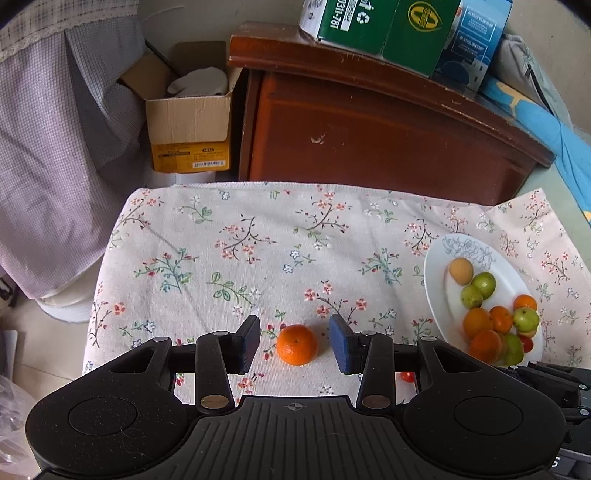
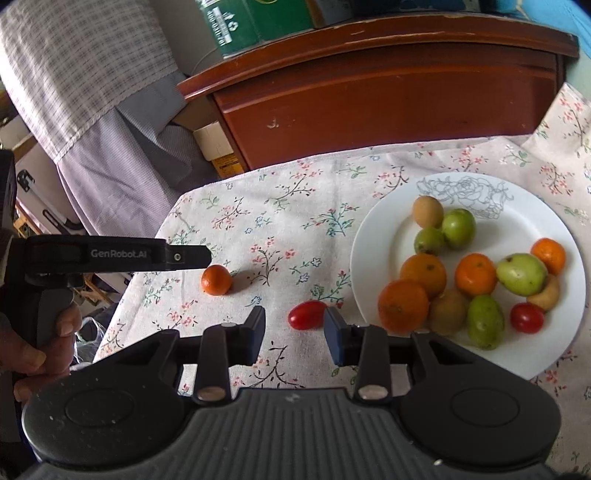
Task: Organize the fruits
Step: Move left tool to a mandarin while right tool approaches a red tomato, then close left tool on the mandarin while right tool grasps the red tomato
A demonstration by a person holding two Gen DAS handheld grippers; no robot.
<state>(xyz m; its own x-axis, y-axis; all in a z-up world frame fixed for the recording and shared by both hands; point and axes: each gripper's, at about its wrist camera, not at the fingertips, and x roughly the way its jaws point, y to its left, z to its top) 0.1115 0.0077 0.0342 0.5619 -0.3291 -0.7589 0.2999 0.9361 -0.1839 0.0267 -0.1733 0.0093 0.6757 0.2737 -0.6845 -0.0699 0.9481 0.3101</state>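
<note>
A small orange tangerine [image 1: 297, 344] lies on the floral tablecloth between the open fingers of my left gripper [image 1: 294, 341], untouched; it also shows in the right wrist view [image 2: 216, 280]. A red cherry tomato [image 2: 307, 314] lies on the cloth between the open fingertips of my right gripper [image 2: 294, 328], close to the right pad. A white plate [image 2: 517, 206] to the right holds several tangerines, green fruits, a brown fruit and a cherry tomato; it also shows in the left wrist view [image 1: 436, 280]. The left gripper shows from the side in the right wrist view [image 2: 192, 256].
A brown wooden cabinet [image 1: 369, 129] stands behind the table with green and blue boxes [image 1: 388, 26] on top. A cardboard box [image 1: 188, 122] sits on the floor beside it. A checked cloth [image 1: 55, 129] hangs at the left. The floral tablecloth [image 1: 258, 240] covers the table.
</note>
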